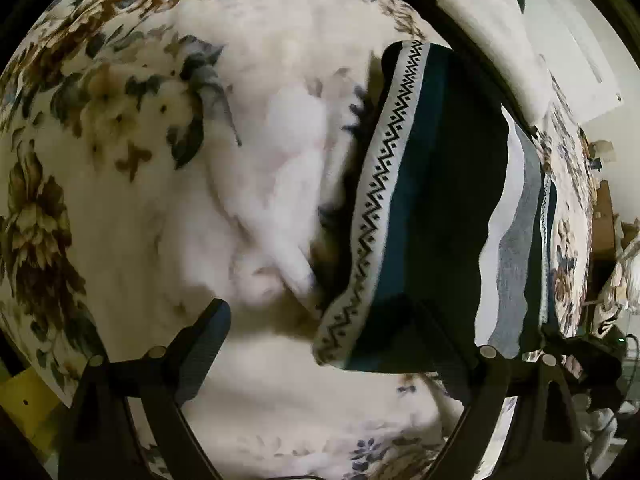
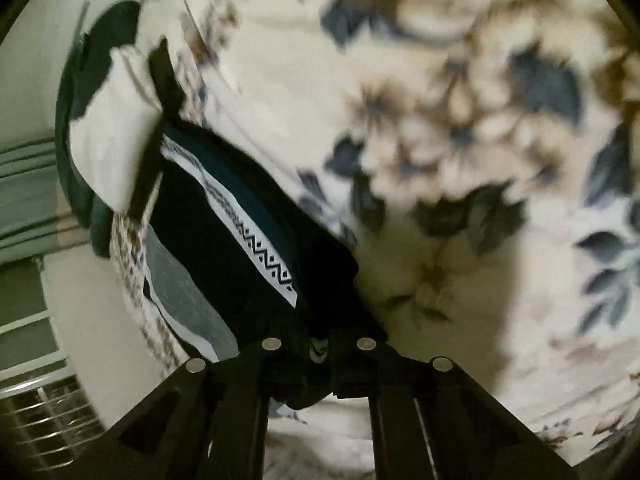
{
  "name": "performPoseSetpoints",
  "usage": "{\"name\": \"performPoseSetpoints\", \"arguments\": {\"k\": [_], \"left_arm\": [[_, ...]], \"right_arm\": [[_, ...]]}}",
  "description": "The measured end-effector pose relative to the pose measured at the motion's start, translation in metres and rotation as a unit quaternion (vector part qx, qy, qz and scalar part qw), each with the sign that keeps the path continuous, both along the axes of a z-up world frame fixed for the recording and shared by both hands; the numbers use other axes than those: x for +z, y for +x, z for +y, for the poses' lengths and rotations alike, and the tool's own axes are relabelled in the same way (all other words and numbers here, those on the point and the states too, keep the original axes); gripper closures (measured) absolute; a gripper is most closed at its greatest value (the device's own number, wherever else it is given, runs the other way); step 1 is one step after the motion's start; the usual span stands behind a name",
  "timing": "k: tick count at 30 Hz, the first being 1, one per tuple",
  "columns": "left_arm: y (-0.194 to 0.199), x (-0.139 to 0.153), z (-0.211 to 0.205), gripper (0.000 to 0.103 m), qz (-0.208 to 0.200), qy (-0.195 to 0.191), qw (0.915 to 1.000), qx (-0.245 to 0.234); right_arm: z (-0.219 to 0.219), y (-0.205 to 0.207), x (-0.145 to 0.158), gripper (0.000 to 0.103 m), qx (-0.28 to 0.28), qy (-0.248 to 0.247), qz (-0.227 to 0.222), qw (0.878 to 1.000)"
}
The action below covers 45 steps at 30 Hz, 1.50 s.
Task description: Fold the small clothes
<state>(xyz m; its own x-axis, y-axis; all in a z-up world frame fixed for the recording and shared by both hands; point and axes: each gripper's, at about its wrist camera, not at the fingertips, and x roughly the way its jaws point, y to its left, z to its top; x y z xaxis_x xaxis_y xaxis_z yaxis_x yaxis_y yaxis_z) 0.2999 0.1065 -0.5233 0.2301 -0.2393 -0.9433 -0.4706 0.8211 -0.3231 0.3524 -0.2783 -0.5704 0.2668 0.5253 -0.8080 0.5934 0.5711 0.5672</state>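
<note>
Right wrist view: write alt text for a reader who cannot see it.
The right gripper is shut on a dark garment with a white zigzag-patterned band, which trails away over a floral bedspread. A white folded cloth lies beyond it, near the bed's far edge.

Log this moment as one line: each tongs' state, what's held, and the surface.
left tongs: open, empty | right tongs: shut on dark garment | surface: floral blanket

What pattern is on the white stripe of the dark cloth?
A black zigzag on the stripe, clearest in the left wrist view.
</note>
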Motion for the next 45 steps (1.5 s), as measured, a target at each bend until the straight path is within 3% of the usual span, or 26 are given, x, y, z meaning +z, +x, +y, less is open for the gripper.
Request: {"name": "performPoseSetpoints", "arguments": {"k": [2, 5, 6, 9, 10, 14, 19, 21, 29, 35, 39, 45], "left_arm": [[0.001, 0.002, 0.0, 0.01, -0.006, 0.004, 1.0, -0.005], [0.007, 0.003, 0.003, 0.01, -0.016, 0.004, 0.9998, -0.009], [0.012, 0.004, 0.005, 0.01, -0.023, 0.002, 0.9997, -0.011], [0.027, 0.003, 0.009, 0.01, -0.044, 0.004, 0.9987, -0.026], [0.037, -0.001, 0.011, 0.01, -0.051, 0.002, 0.998, -0.037], [0.067, -0.022, 0.018, 0.01, -0.067, -0.034, 0.9957, -0.055], [0.093, -0.047, 0.024, 0.01, -0.074, -0.11, 0.9897, -0.052], [0.099, -0.051, 0.025, 0.01, -0.079, -0.119, 0.9884, -0.051], [0.111, -0.057, 0.026, 0.008, -0.101, -0.143, 0.9839, -0.032], [0.114, -0.053, 0.043, 0.008, -0.137, -0.196, 0.9709, -0.009], [0.125, -0.063, 0.037, 0.008, -0.144, -0.193, 0.9702, -0.025], [0.133, -0.044, 0.023, 0.01, -0.171, -0.181, 0.9662, -0.067]], "right_arm": [[0.004, 0.0, 0.007, 0.096, 0.012, -0.021, 0.005, 1.0], [0.001, -0.002, -0.014, 0.09, 0.036, 0.012, 0.048, 0.998], [-0.002, -0.006, -0.019, 0.083, 0.038, 0.025, 0.055, 0.997], [0.0, -0.011, -0.03, 0.05, 0.041, 0.084, 0.045, 0.995], [0.001, -0.014, -0.033, 0.045, 0.044, 0.097, 0.042, 0.993], [0.02, -0.018, -0.068, 0.044, 0.039, 0.16, 0.036, 0.986], [0.038, 0.002, -0.085, 0.042, -0.008, 0.211, -0.043, 0.977], [0.051, 0.016, -0.084, 0.042, -0.01, 0.219, -0.07, 0.973], [0.074, 0.048, -0.089, 0.042, -0.003, 0.223, -0.086, 0.971], [0.07, 0.053, -0.083, 0.042, 0.001, 0.241, -0.096, 0.966], [0.068, 0.05, -0.086, 0.042, -0.001, 0.246, -0.099, 0.964], [0.069, 0.048, -0.084, 0.045, -0.021, 0.233, -0.11, 0.966]]}}
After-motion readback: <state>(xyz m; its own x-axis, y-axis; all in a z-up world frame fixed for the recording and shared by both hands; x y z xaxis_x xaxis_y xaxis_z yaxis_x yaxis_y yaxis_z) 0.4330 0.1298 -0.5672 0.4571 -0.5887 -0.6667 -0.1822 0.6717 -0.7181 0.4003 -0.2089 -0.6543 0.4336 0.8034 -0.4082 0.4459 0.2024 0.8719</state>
